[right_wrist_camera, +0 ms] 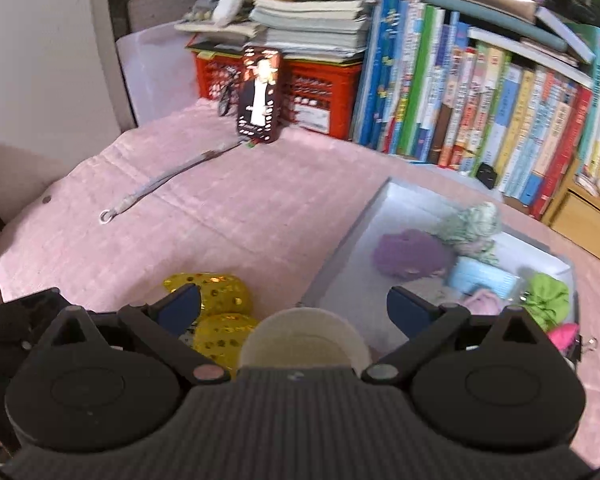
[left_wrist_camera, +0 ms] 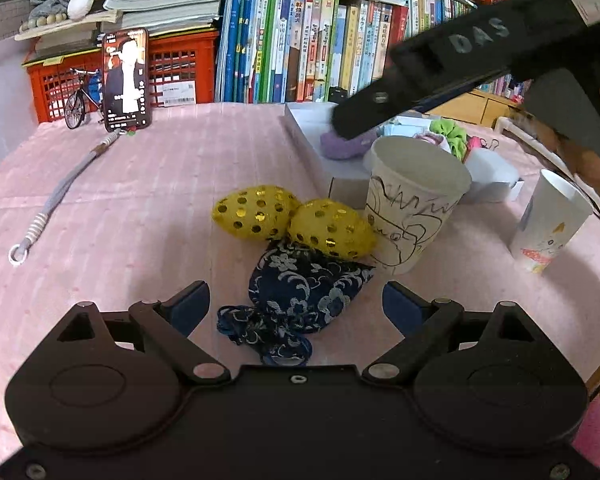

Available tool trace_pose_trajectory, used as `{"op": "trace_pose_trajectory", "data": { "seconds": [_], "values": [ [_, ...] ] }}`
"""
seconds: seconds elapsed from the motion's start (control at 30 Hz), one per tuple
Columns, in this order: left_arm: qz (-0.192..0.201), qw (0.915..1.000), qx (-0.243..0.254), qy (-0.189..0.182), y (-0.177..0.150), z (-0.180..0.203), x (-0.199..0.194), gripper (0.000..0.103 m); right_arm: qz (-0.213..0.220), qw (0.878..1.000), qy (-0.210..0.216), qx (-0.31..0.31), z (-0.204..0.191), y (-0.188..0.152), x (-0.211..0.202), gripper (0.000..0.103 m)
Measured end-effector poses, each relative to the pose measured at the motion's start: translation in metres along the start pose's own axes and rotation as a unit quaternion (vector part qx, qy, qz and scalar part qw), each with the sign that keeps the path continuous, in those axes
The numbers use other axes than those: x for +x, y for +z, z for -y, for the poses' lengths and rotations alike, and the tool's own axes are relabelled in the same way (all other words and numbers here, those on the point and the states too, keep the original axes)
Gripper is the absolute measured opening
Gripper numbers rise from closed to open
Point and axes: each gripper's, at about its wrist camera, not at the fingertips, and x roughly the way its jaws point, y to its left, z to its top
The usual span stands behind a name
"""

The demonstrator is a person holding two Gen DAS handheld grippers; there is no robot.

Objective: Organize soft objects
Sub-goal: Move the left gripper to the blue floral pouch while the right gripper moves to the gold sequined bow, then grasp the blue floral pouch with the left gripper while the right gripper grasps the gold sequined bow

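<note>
A dark blue flowered pouch lies on the pink cloth between the fingers of my left gripper, which is open with its pads clear of the pouch. Just beyond it sit two yellow sequined soft pieces, side by side and touching. My right gripper hangs open and holds nothing, above a paper cup and the near wall of a white box. In the box lie a purple soft thing, a pale green woolly bundle and a green scrunchie.
A drawn-on paper cup stands right of the yellow pieces, a second cup further right. A phone leans on a red crate at the back, with a strap trailing over the cloth. Books line the rear.
</note>
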Motion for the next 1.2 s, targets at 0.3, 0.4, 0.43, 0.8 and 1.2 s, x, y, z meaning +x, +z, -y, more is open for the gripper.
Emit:
{"op": "trace_pose_trajectory", "data": {
  "seconds": [0.3, 0.4, 0.43, 0.8, 1.2],
  "values": [
    [0.003, 0.9995, -0.023, -0.021, -0.001, -0.001, 0.012, 0.092, -0.054, 0.998, 0.008, -0.022, -0.03, 0.013, 0.05, 0.102],
    [0.006, 0.9993, -0.028, -0.023, -0.003, -0.002, 0.013, 0.092, -0.069, 0.997, 0.008, -0.018, -0.035, 0.014, 0.063, 0.102],
    [0.007, 0.9993, -0.03, -0.024, -0.004, -0.003, 0.014, 0.092, -0.074, 0.997, 0.011, -0.015, -0.036, 0.014, 0.066, 0.102],
    [0.015, 0.9988, -0.037, -0.028, -0.012, -0.007, 0.014, 0.092, -0.109, 0.994, 0.009, -0.029, -0.048, 0.017, 0.091, 0.101],
    [0.014, 0.9983, -0.049, -0.027, -0.015, -0.009, 0.016, 0.09, -0.133, 0.991, 0.007, -0.033, -0.054, 0.011, 0.104, 0.089]
  ]
}}
